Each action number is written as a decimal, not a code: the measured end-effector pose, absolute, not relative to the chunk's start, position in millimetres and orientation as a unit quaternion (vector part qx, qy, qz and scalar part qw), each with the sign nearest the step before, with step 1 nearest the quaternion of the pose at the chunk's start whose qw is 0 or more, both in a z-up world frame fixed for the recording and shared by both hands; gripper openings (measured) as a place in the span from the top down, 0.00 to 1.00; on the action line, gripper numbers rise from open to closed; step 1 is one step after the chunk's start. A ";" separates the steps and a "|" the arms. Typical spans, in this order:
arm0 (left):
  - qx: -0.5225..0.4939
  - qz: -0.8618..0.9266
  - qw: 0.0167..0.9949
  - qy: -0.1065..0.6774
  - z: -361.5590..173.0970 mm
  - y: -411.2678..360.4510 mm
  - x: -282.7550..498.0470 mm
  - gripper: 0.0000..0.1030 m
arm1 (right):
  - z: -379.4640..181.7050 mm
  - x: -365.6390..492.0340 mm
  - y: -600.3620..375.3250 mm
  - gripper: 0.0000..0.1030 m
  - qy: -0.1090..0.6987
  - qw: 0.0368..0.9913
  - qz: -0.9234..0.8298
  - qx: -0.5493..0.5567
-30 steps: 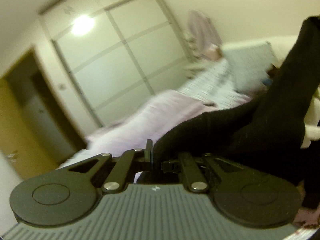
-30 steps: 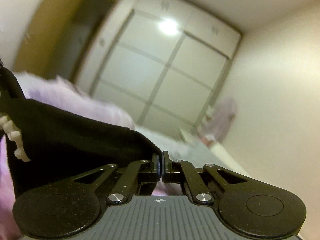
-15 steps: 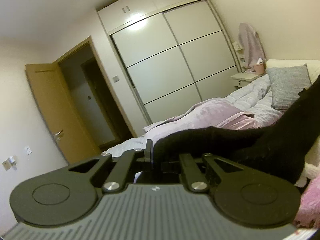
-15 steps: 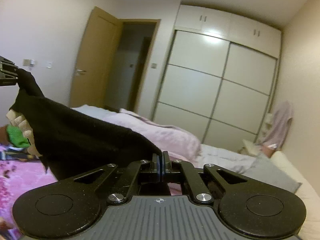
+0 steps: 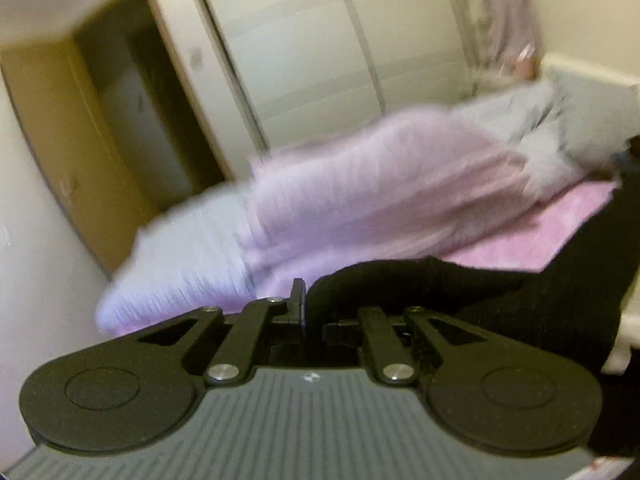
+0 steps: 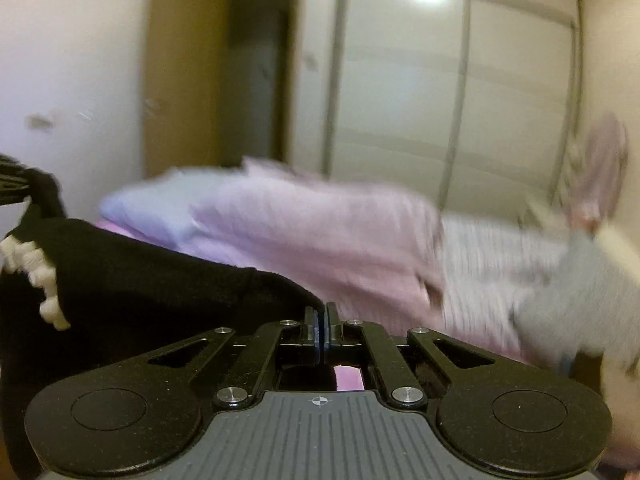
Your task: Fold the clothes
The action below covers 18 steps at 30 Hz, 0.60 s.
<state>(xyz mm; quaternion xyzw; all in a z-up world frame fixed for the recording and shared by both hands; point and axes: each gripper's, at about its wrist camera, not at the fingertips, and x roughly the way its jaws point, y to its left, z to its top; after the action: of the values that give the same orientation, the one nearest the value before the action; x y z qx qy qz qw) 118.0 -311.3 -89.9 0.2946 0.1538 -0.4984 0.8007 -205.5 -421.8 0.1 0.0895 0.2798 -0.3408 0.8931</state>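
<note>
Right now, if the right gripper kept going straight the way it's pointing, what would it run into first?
Probably the pink duvet heaped on the bed, dead ahead of the right gripper, which is shut on the black garment. The picture is blurred, so depth is uncertain.

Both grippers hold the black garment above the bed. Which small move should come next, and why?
Probably lower both together to lay it flat. The left gripper and right gripper each pinch the black garment, which hangs between them above the pink bedding.
</note>
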 end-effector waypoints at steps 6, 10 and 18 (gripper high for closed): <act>0.339 -0.451 0.782 0.265 -205.6 -420.0 191.0 0.67 | -87.8 -135.7 -534.9 0.66 0.359 0.797 -0.465 0.142; 0.342 -0.455 0.761 0.313 -257.2 -407.9 214.8 0.67 | -115.8 -142.0 -536.0 0.66 0.347 0.808 -0.430 0.204; 0.343 -0.490 0.698 0.394 -337.3 -389.5 198.3 0.67 | -211.6 -127.6 -510.5 0.66 0.417 0.795 -0.375 0.231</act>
<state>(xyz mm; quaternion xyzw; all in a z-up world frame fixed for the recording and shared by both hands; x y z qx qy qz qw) 198.3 -389.5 -337.3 0.3433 0.3939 -0.4897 0.6980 -127.6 -510.5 -211.6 0.2313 0.4166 -0.3745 0.7954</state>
